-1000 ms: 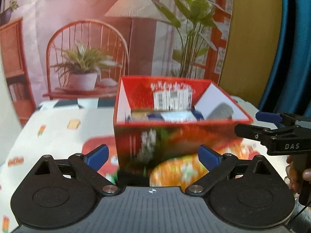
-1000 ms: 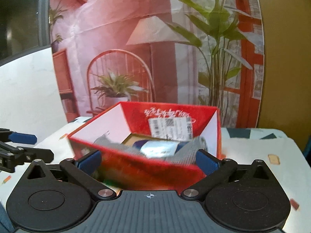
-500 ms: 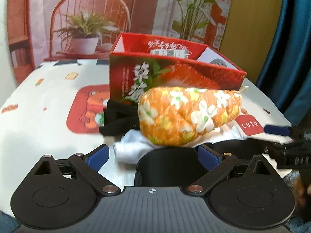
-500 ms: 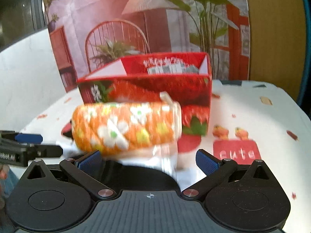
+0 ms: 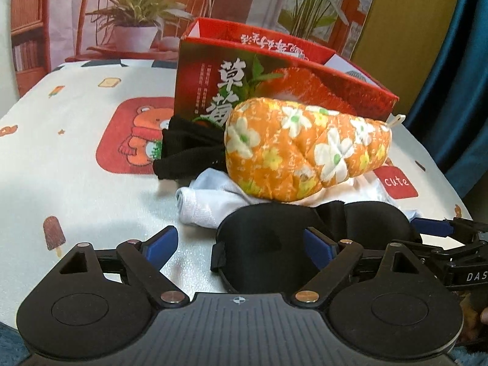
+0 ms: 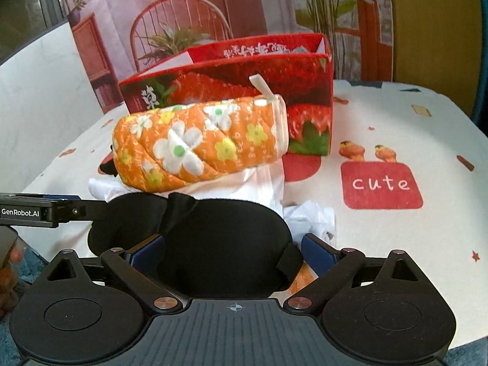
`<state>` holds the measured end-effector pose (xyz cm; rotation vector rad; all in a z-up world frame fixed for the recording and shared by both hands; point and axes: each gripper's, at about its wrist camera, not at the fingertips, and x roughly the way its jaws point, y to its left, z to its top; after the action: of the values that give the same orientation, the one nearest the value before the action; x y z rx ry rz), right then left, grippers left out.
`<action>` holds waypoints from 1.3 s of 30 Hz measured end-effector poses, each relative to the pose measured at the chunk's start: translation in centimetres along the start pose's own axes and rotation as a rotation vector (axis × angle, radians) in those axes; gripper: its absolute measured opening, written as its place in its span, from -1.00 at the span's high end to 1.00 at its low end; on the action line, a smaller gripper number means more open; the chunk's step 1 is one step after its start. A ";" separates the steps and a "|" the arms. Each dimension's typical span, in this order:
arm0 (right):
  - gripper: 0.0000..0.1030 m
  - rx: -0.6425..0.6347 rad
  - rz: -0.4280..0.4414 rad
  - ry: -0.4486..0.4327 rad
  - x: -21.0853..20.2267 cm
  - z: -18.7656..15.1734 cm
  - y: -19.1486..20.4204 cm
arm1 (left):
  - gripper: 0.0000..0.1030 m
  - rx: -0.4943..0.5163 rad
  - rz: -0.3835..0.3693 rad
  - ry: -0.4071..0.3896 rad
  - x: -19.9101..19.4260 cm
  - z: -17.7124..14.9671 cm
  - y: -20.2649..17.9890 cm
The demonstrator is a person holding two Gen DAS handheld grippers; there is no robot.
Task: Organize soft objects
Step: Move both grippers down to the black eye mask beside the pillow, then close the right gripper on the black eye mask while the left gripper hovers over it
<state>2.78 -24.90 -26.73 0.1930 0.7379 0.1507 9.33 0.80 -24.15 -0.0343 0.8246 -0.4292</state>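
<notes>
Near the front edge of the desk [image 6: 396,122], a black sleep mask [image 6: 219,238] lies by an orange flowered pouch [image 6: 198,143] and a red box [image 6: 231,70]. Both the left gripper [image 5: 241,244] and the right gripper [image 6: 231,247] have open jaws closing around the mask, one at each end. Next, they should pinch softly, lift it together, and place it in the box.

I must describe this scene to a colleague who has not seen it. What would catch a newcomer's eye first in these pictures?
First, the orange flowered mitt, lying on white cloth in front of the red strawberry box. Next, the black eye mask nearest the cameras. The jaws of the left gripper and the right gripper are closing, each around one end of the mask.
</notes>
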 end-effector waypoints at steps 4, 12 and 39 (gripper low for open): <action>-0.84 0.006 -0.006 0.030 0.5 -0.2 -0.1 | -0.66 -0.006 -0.005 0.035 0.7 -0.2 0.2; -0.77 0.053 0.027 0.062 0.9 -0.3 -0.6 | -0.51 -0.009 -0.024 0.073 1.3 -0.5 0.4; 0.29 -0.066 -0.003 -0.136 -2.3 0.8 0.7 | -0.48 0.042 0.001 0.095 1.7 -0.7 -0.3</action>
<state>1.61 -24.83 -24.55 0.1377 0.5968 0.1568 9.71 -0.05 -25.75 0.0261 0.9091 -0.4499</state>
